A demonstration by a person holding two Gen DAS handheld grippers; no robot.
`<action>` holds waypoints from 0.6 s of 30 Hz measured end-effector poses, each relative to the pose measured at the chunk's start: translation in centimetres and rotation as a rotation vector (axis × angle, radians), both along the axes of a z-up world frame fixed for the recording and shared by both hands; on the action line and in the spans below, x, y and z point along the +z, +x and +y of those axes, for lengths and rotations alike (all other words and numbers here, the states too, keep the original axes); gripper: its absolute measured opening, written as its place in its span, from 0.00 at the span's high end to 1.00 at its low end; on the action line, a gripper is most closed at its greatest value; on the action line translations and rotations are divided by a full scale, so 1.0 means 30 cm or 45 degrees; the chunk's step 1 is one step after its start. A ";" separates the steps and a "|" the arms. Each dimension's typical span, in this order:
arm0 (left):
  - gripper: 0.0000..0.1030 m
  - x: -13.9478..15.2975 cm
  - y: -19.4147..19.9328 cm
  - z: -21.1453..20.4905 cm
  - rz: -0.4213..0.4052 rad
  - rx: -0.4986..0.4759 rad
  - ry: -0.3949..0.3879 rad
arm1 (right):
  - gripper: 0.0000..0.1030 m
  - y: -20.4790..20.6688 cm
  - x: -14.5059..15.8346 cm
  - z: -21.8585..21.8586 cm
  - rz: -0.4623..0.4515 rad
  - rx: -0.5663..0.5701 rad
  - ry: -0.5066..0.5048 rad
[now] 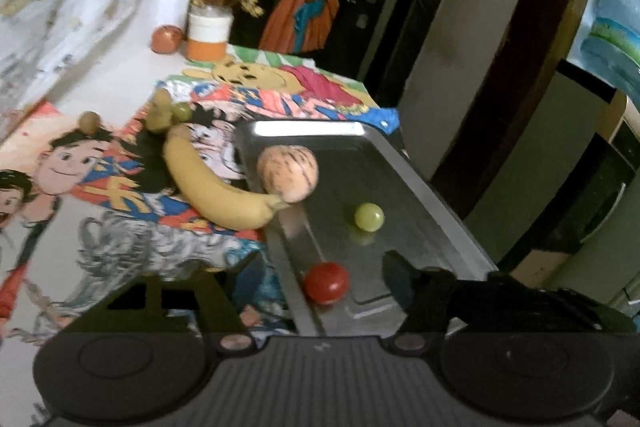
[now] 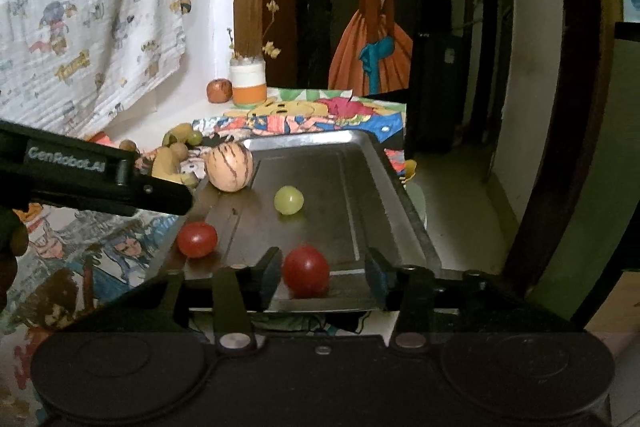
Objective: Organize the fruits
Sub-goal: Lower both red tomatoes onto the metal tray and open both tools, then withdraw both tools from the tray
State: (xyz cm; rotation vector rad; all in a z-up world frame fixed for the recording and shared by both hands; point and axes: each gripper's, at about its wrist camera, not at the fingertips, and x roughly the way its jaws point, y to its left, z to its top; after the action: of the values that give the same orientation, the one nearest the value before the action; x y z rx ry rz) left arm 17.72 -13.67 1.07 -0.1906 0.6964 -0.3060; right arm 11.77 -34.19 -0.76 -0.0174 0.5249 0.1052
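A steel tray (image 1: 424, 195) (image 2: 384, 179) lies on the cartoon-print cloth. In it are a striped pale melon (image 1: 287, 173) (image 2: 229, 167), a green grape (image 1: 369, 216) (image 2: 288, 200) and a red tomato (image 1: 326, 283) (image 2: 197, 239). A second red tomato (image 2: 306, 271) sits between the open fingers of my right gripper (image 2: 322, 277) at the tray's near end. A banana (image 1: 216, 193) (image 2: 170, 163) lies left of the tray, its tip on the rim. My left gripper (image 1: 308, 287) is open and empty over the tray's near left edge; its arm (image 2: 92, 173) shows in the right wrist view.
More grapes and small fruits (image 1: 166, 113) (image 2: 182, 135) lie behind the banana. An orange-and-white jar (image 1: 209, 33) (image 2: 248, 81) and a round orange fruit (image 1: 166, 39) (image 2: 219, 90) stand at the back by the wall. The table edge drops off right of the tray.
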 end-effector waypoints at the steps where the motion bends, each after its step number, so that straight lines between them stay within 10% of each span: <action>1: 0.22 0.007 -0.014 0.014 -0.012 0.019 0.005 | 0.45 -0.011 0.010 0.001 -0.008 -0.001 0.003; 6: 0.00 0.029 -0.079 0.076 -0.051 0.072 0.016 | 0.23 -0.066 0.051 0.015 -0.041 0.004 0.012; 11: 0.00 0.039 -0.154 0.143 -0.061 0.105 0.067 | 0.04 -0.129 0.086 0.045 -0.039 0.032 0.032; 18: 0.00 0.045 -0.262 0.254 -0.069 0.167 0.089 | 0.01 -0.201 0.120 0.124 0.010 0.091 0.024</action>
State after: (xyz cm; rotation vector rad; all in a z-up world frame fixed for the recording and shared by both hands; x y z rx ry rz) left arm 9.86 -6.05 2.40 -0.1605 0.6370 -0.1606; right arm 5.75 -30.46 2.85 -0.0176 0.5314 0.1798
